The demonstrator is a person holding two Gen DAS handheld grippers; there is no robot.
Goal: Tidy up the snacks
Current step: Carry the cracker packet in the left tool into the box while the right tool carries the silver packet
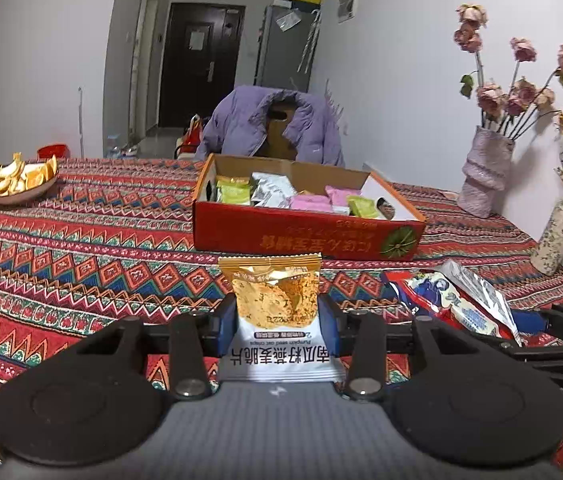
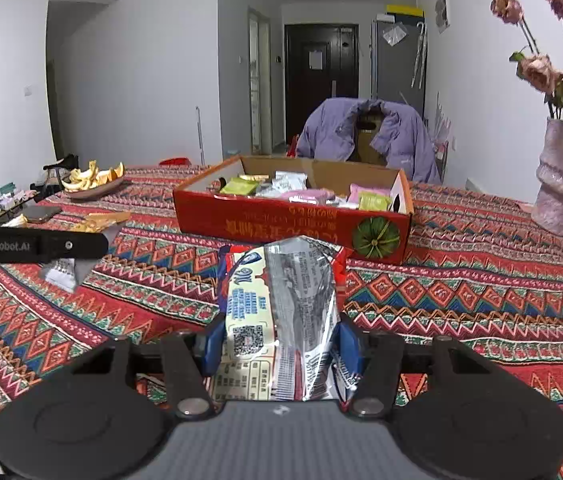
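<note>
Your left gripper (image 1: 277,312) has its jaws drawn in narrow on a gold and white snack packet (image 1: 275,312), blue pads pressing each side, and the packet stands up between them, clear of the patterned tablecloth (image 1: 81,240). Your right gripper (image 2: 277,340) is clamped on a bulkier red and silver wrapper (image 2: 281,312), which bulges up and forward past the fingertips. So both hands are loaded, and neither packet has been put away yet.

Straight ahead of both sets of jaws, and beyond the held packets, sits the red cardboard box (image 1: 301,236), open at the top. It already holds a good layer of small green, pink and silver sachets, so I judge the sorting well under way. The near wall of the box rises between your fingertips and the space inside, so each packet will probably need to clear that rim before you let go.

What is left, as far as can be seen: these two packets, and possibly a gold wrapper (image 2: 101,219) lying on the cloth to the left of your right jaws, partly hidden by the other gripper's finger. The bowl of orange peel (image 1: 17,180), far to the left of your left jaws, seems no part of the job.
</note>
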